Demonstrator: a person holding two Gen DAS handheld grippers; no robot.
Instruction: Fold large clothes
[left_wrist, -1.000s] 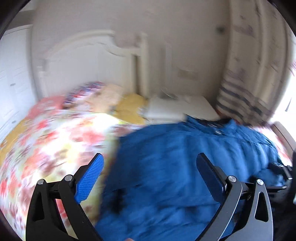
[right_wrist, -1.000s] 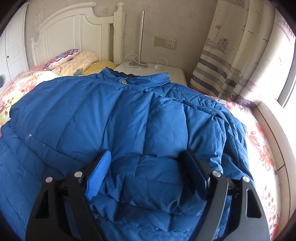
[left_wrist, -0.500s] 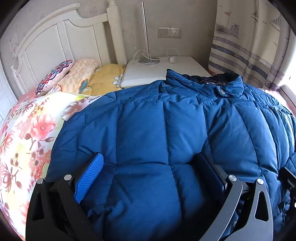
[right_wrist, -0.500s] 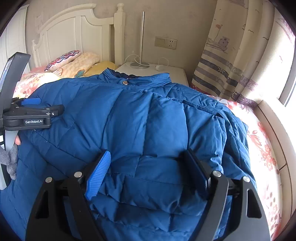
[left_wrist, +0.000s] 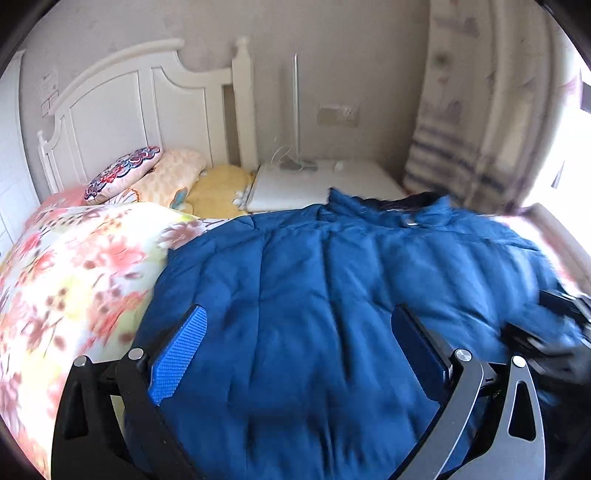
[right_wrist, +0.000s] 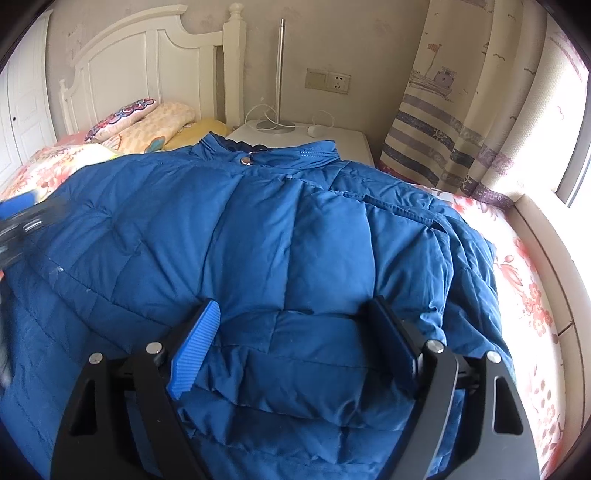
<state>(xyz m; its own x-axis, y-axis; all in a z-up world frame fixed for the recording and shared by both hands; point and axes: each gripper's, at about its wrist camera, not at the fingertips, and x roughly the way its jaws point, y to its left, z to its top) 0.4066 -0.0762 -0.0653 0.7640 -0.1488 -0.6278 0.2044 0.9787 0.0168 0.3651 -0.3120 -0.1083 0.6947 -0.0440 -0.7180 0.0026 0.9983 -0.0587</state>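
— So where was the jacket (right_wrist: 258, 240)?
— Spread across the bed (right_wrist: 528, 295), collar at the far end by the nightstand (right_wrist: 343, 142), pillows (right_wrist: 147, 122) far left.
— And the right gripper (right_wrist: 291, 343)?
— Jaws spread wide, a puffy fold of the jacket's near part bulging between them. Whether the pads truly pressed it, I couldn't tell.
— The left gripper (left_wrist: 299, 354)?
— Jaws also spread, over the jacket's left side near the floral quilt (left_wrist: 74, 266). That view was blurred.
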